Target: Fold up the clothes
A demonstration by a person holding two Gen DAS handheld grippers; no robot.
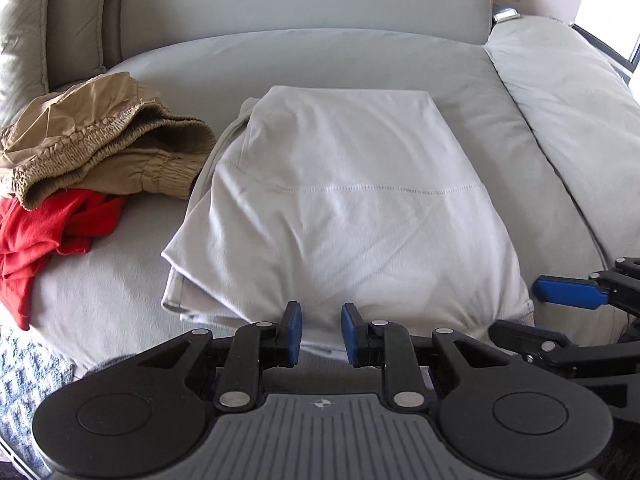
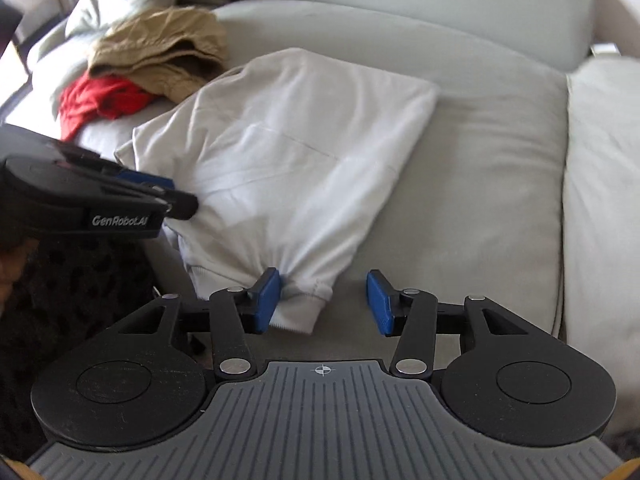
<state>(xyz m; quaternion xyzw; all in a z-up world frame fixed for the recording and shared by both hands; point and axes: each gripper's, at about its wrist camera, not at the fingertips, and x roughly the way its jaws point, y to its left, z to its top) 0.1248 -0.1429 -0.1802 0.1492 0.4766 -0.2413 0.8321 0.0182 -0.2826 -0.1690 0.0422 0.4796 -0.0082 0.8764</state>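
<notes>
White garment: a white garment (image 1: 344, 200) (image 2: 288, 160) is lying folded into a rough rectangle in the middle of the sofa seat cushion (image 1: 500, 128) (image 2: 460, 184), its near end reaching the cushion's front edge; a stitched seam is running across its top layer.
Left tool: the left tool (image 1: 321, 332) (image 2: 160, 188) is hovering at the garment's near edge with its blue pads (image 1: 294, 332) standing a narrow gap apart; nothing is sitting between them, and whether the tips are touching the cloth cannot be told.
Right tool: the right tool (image 2: 322, 302) (image 1: 568, 292) is resting wide open at the garment's front right corner; its left pad (image 2: 266, 300) is touching the bunched ribbed hem, while the other pad is standing clear over bare cushion, so it is gripping nothing.
Tan shorts: a crumpled pair of tan shorts (image 1: 104, 140) (image 2: 160, 48) is sitting toward the cushion's back left corner, just beside the white garment.
Red garment: a red garment (image 1: 44, 232) (image 2: 100, 96) is lying bunched partly under the shorts, near the cushion's left edge.
Side cushion: a loose pale cushion (image 1: 572, 112) (image 2: 600, 184) is lying along the seat's right edge.
</notes>
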